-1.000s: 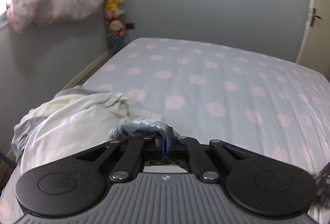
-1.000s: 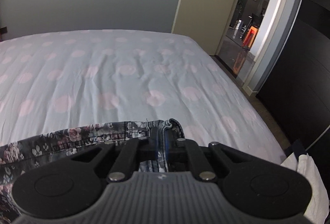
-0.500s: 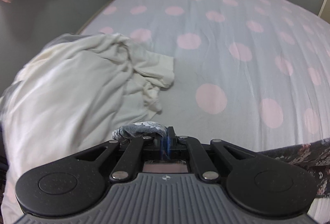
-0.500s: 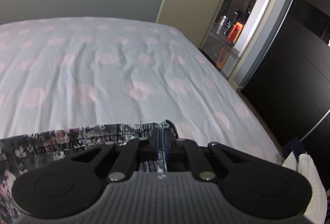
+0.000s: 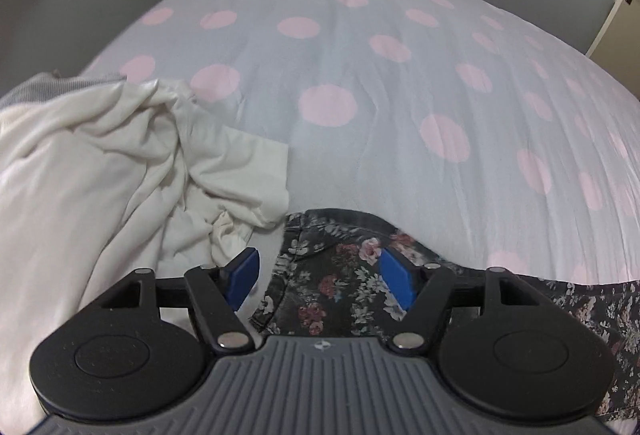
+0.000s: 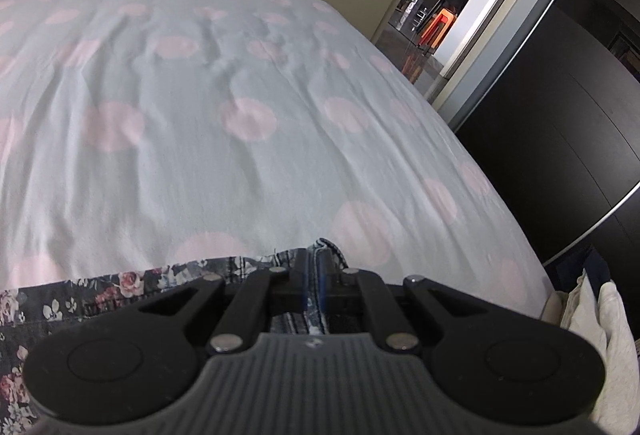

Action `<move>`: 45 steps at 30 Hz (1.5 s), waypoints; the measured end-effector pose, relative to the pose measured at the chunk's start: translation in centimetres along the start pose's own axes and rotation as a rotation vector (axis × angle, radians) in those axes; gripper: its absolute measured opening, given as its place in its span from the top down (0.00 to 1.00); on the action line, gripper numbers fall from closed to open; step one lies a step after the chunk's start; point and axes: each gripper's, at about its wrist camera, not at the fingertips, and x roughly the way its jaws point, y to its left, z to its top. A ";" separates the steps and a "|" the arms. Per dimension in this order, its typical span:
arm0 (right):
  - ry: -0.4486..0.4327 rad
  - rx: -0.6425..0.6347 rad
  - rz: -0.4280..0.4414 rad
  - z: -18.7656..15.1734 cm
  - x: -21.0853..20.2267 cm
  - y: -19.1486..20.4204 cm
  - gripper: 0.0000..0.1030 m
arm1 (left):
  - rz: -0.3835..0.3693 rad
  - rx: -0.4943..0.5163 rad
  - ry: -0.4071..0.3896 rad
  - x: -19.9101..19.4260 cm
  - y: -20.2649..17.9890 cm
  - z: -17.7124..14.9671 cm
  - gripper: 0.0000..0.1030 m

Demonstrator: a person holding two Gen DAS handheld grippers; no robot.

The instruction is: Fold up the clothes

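Lying flat at near edge of bed (image 5: pixel 360 83): floral garment (image 5: pixel 332 283). Left gripper (image 5: pixel 320 275) wide above it; right gripper (image 6: pixel 316 287) pinching its corner. White clothes (image 5: pixel 100 175) left, unfolded.

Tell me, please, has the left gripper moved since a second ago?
Yes. The left gripper has tipped down toward the bed, its jaws now open above the floral garment, beside the white clothes.
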 end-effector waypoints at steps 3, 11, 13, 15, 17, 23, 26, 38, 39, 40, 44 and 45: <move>0.002 -0.002 -0.005 0.0 0.2 0.2 0.95 | 0.004 -0.014 0.027 1.6 0.7 -1.3 0.36; -0.003 -0.026 0.001 -0.2 -0.3 0.3 0.95 | 0.059 -0.061 0.022 4.9 1.7 -4.4 0.87; -0.012 -0.034 -0.001 0.0 -0.7 0.0 0.95 | 0.063 -0.058 0.004 4.2 1.5 -4.3 0.92; -0.048 -0.033 -0.017 0.3 -1.4 -0.2 0.95 | 0.096 -0.030 -0.016 3.0 1.1 -4.0 0.94; -0.086 -0.033 -0.035 0.9 -2.0 -0.4 0.95 | 0.131 -0.028 -0.048 1.5 1.3 -3.6 0.95; -0.081 -0.031 -0.027 1.4 -1.1 0.1 0.95 | 0.162 -0.034 -0.009 0.3 2.4 -3.5 0.95; -0.053 -0.041 -0.016 1.3 -0.2 0.7 0.95 | 0.158 -0.054 0.030 1.3 2.7 -4.3 0.93; -0.009 0.009 0.072 1.5 0.9 -0.1 0.88 | 0.132 0.114 -0.100 0.2 0.4 -1.0 0.48; -0.005 0.021 0.090 1.5 0.9 -0.2 0.80 | 0.131 0.118 -0.097 0.7 0.2 -0.4 0.48; -0.002 0.028 0.104 1.5 1.0 -0.1 0.61 | 0.131 0.124 -0.094 1.3 0.0 0.0 0.48; 0.017 0.054 0.139 1.6 1.9 0.1 0.42 | 0.156 0.130 -0.055 4.5 -0.6 0.9 0.51; 0.028 0.070 0.143 1.6 2.3 -0.1 0.41 | 0.154 0.129 -0.048 5.2 -0.7 0.9 0.59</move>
